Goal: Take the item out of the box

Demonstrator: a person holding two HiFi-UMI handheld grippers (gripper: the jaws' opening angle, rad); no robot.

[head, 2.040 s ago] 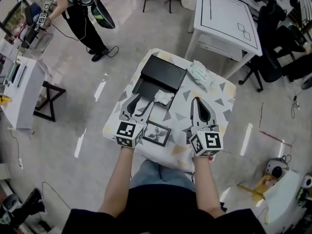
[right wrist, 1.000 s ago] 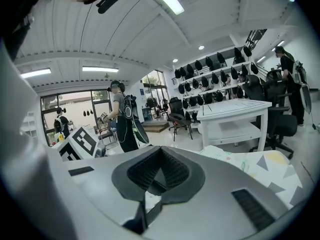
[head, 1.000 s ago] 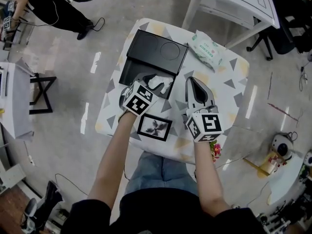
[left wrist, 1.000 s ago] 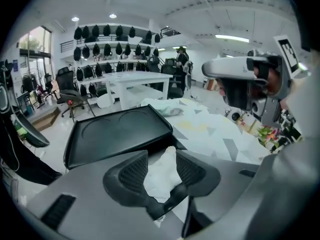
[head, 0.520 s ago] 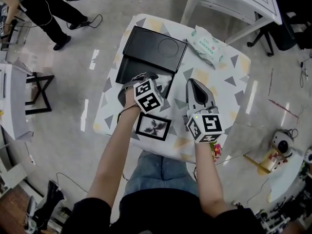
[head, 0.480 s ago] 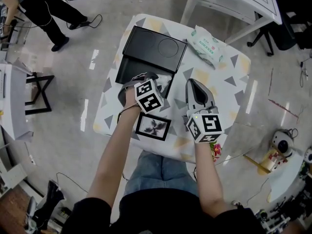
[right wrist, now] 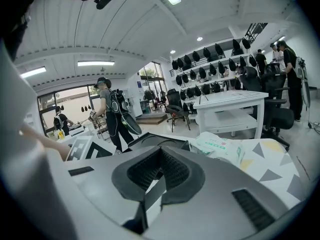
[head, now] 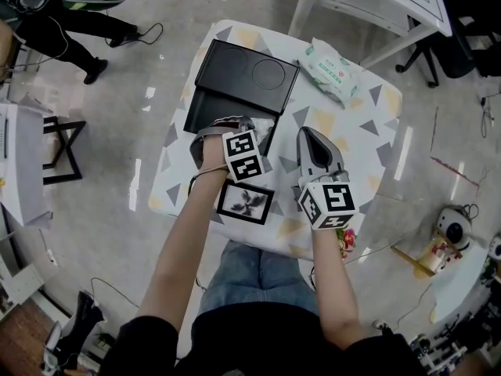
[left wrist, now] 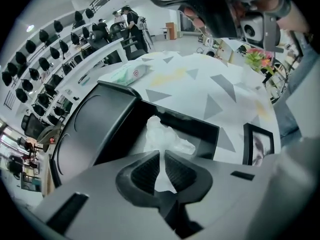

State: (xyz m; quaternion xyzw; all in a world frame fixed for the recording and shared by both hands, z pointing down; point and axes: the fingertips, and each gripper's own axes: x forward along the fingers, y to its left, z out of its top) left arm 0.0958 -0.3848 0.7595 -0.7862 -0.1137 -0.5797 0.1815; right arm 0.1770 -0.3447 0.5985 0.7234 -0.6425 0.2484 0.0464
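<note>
We see the main risk in the grip itself. The crumpled white item [left wrist: 162,134] looks like thin, loose plastic or paper. It lies in the open tray of the black box [head: 205,112], at the end nearer us, and only a fold of it sits between the jaws. If we lift too fast, that fold could slide out and the item would drop back into the tray. A light wrapping could also catch on the tray's wall as it comes up. The box may then shift or lift with it, since nothing holds the box down. The box's lid [head: 246,75] lies flipped open on the far side. A pack of wet wipes [head: 330,70] and a framed picture [head: 245,202] sit near on the table [head: 352,139], so a dragged box could nudge them.

The left hand-held gripper [left wrist: 161,156] points steeply down into the tray. Its jaws have just been closing, and they now stand only a sliver apart, with the white item pinched between the ribbed pads. We judge the hold to be on, though thin.

The right hand-held gripper [right wrist: 161,151] hangs over the table just to the right of the box. Its jaws are together at the tips, with nothing between them, and it touches neither the box nor the item.
</note>
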